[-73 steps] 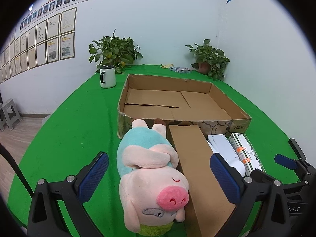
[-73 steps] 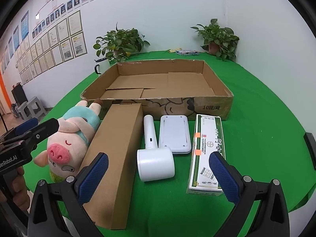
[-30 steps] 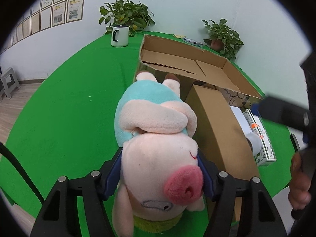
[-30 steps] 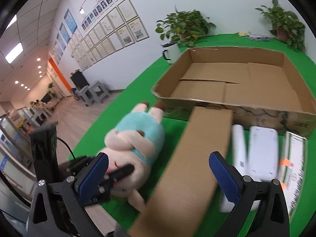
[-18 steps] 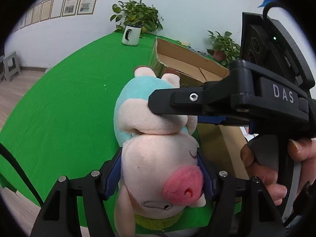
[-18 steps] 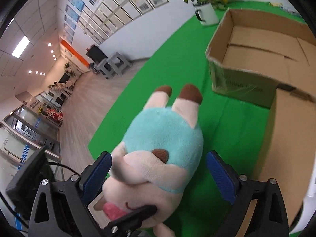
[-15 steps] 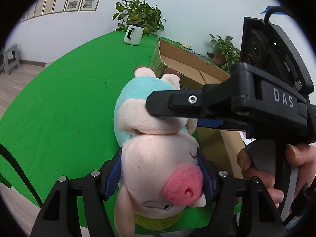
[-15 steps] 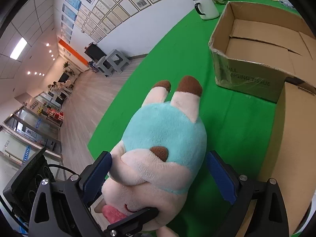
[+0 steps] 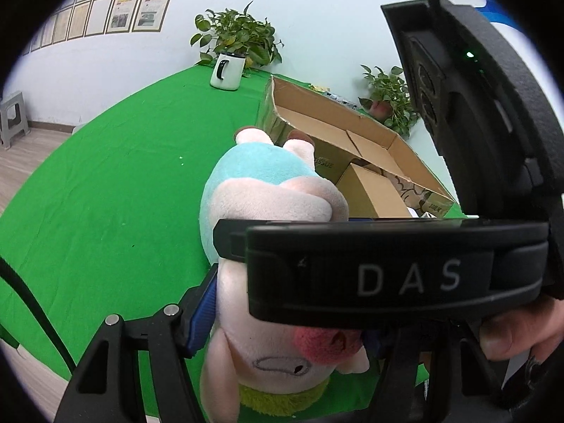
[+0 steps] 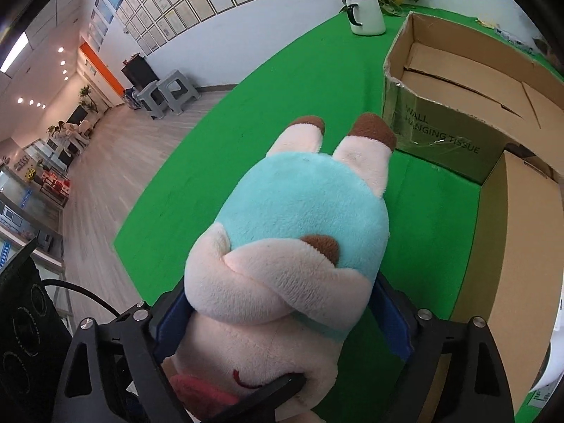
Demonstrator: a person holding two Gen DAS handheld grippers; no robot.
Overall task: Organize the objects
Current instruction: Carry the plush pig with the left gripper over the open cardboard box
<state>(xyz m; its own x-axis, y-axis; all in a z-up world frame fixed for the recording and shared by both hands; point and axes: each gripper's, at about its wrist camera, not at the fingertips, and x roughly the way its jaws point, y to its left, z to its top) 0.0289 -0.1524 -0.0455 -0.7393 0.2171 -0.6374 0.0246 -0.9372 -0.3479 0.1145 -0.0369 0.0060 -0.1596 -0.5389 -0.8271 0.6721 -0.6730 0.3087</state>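
The open cardboard box (image 10: 469, 81) lies ahead and to the right of both grippers on the green table (image 9: 116, 190); the part of its floor in view holds only its own folded flaps. A closed brown carton (image 10: 521, 253) lies on the table in front of it, to the right of the right gripper (image 10: 282, 320).

The plush pig (image 10: 299, 232) lies on the table between the tools, its long axis running away from both cameras: brown-tipped feet point toward the box's near corner, head toward the grippers. The left gripper (image 9: 282, 317) is clamped on the pig's head, blue pads pressed into both cheeks. The right gripper's jaws have just been closing around the body at the folded arms, and its blue pads now touch the plush on either side.

Only the left wrist view shows the snout, the right gripper's black body crossing over the pig, and a hand (image 9: 518, 328) on its handle. Only the right wrist view shows the box's printed side, the two grey stools (image 10: 169, 95) and the corridor beyond. Both show the white mug planter (image 10: 365, 17).
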